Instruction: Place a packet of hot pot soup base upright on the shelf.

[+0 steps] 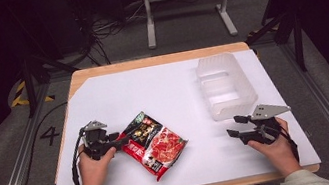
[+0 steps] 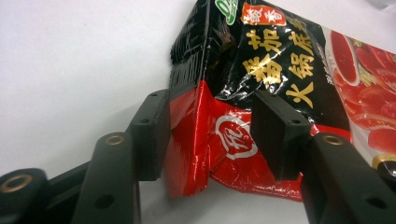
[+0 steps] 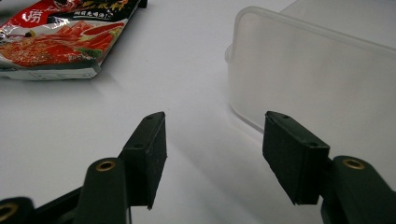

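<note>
A red and black food packet [image 1: 156, 143] with gold lettering lies flat on the white table sheet, left of centre. My left gripper [image 1: 118, 139] is at the packet's left corner. In the left gripper view that corner of the packet [image 2: 261, 70] sits between the spread jaws of the left gripper [image 2: 212, 95], which stands open; one pad touches the packet's folded edge. My right gripper [image 1: 232, 126] rests low at the right, and in its own view the right gripper [image 3: 217, 119] is open with nothing between its jaws. The packet [image 3: 56, 42] lies far off at its upper left.
A clear plastic tub [image 1: 224, 85] stands at the back right of the white sheet [image 1: 152, 89], just beyond the right gripper; its near wall [image 3: 317, 70] rises close ahead. Past the table's far edge stand a metal frame [image 1: 185, 3] and cables on the floor.
</note>
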